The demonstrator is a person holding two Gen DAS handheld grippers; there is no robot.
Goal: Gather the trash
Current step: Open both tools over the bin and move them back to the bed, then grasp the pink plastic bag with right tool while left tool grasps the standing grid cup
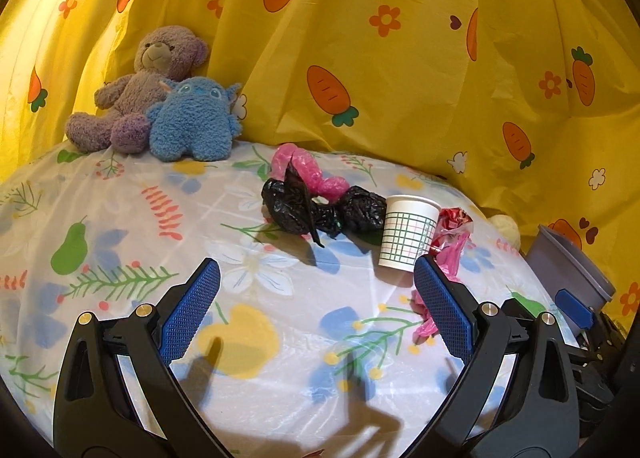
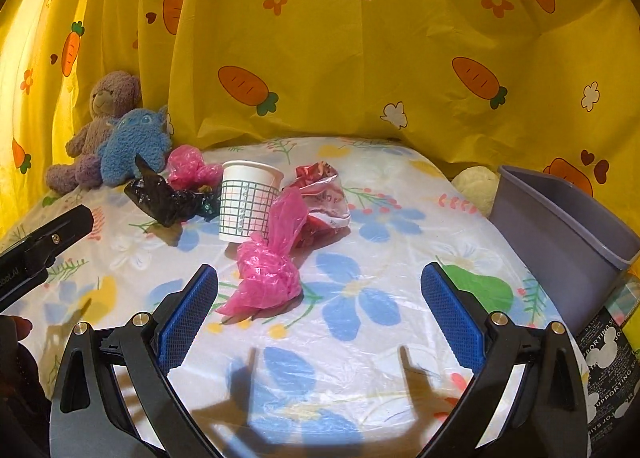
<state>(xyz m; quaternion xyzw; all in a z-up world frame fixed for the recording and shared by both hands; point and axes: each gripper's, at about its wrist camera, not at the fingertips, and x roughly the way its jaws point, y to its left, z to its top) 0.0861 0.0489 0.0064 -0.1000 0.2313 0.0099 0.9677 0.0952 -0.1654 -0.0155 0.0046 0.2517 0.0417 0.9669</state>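
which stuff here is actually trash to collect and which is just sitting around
Job: paper cup, black bag, near pink bag, far pink bag, red wrapper, grey bin.

Not the job: teddy bear, blue plush, pale fuzzy ball.

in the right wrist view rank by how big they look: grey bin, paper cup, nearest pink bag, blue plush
1. grey bin, largest by far, though it sits close to the camera.
2. nearest pink bag.
3. blue plush and paper cup look about alike; the plush sits farther back, so I won't rank them.
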